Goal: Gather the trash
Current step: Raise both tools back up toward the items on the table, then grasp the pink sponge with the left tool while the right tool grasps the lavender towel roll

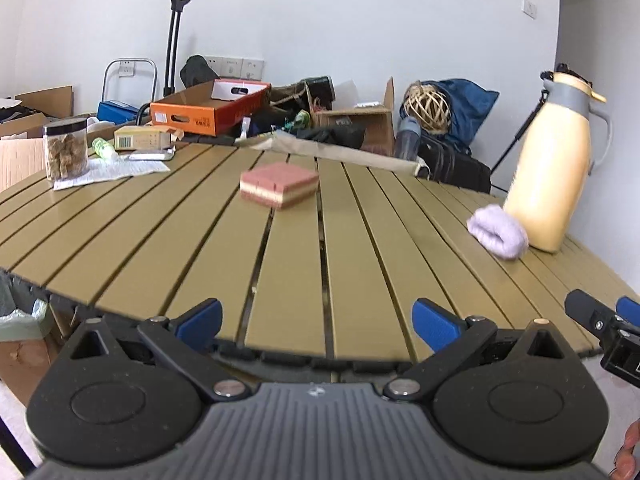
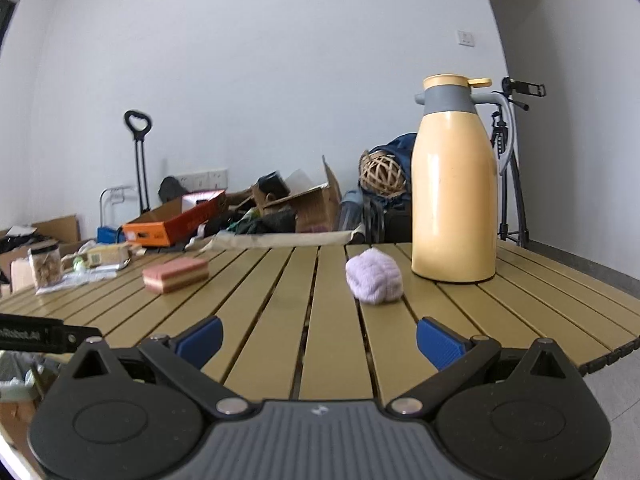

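Blue-padded and spread wide with nothing between its fingers, the left gripper [image 1: 318, 320] hovered at the near edge of the slatted table [image 1: 160, 240], the pink sponge [image 1: 279, 185] lying well ahead of it, slightly left of centre. The right gripper [image 2: 319, 338] was likewise wide open and empty, with a crumpled lilac wad [image 2: 374, 276] ahead and just right of its midline, beside the yellow jug [image 2: 454, 196]; the paper sheet [image 2: 80, 278] under a jar [image 2: 45, 266] lay far to its left.

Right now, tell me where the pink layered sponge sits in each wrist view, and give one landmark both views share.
Left wrist view: the pink layered sponge lies on the slatted table, near the picture's centre, ahead of the open left gripper.
Right wrist view: the sponge lies left of centre, far left of the open right gripper.
Shared landmark: the yellow thermos jug, with the lilac cloth beside it.
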{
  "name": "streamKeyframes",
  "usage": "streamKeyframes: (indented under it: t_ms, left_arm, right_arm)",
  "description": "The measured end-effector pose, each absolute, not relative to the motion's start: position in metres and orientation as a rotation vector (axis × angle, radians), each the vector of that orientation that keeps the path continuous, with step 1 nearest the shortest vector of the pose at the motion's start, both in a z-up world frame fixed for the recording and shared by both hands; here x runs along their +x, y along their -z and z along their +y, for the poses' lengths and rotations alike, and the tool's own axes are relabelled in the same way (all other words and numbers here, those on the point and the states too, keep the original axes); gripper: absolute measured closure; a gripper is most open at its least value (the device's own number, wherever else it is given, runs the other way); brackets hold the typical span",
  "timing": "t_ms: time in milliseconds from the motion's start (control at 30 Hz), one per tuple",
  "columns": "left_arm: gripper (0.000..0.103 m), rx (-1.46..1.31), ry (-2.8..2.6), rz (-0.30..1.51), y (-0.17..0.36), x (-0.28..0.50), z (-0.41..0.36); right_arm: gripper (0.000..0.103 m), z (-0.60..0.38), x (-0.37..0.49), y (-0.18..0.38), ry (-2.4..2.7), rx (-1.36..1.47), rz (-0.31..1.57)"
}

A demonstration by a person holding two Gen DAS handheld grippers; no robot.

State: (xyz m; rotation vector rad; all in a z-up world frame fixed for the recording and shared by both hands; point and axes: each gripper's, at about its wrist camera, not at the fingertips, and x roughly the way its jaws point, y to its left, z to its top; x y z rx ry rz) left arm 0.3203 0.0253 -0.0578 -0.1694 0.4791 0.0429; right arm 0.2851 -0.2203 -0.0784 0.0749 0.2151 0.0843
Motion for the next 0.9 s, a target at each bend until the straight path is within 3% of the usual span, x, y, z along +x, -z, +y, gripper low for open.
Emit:
streamKeyframes:
  t_ms: [467,900]
  left_arm:
    - [0.0,-0.2,-0.054,0.467,0.041,0.363,0.05]
    - [0.0,-0.233,-0.142,0.484,0.047,0.39,0.091]
  right_arm:
    - [0.0,-0.235,0.353,0.051,-0.009,0.148,0.162]
    - [0.0,-0.237,0.481,0.055,0.05,0.096,0.443]
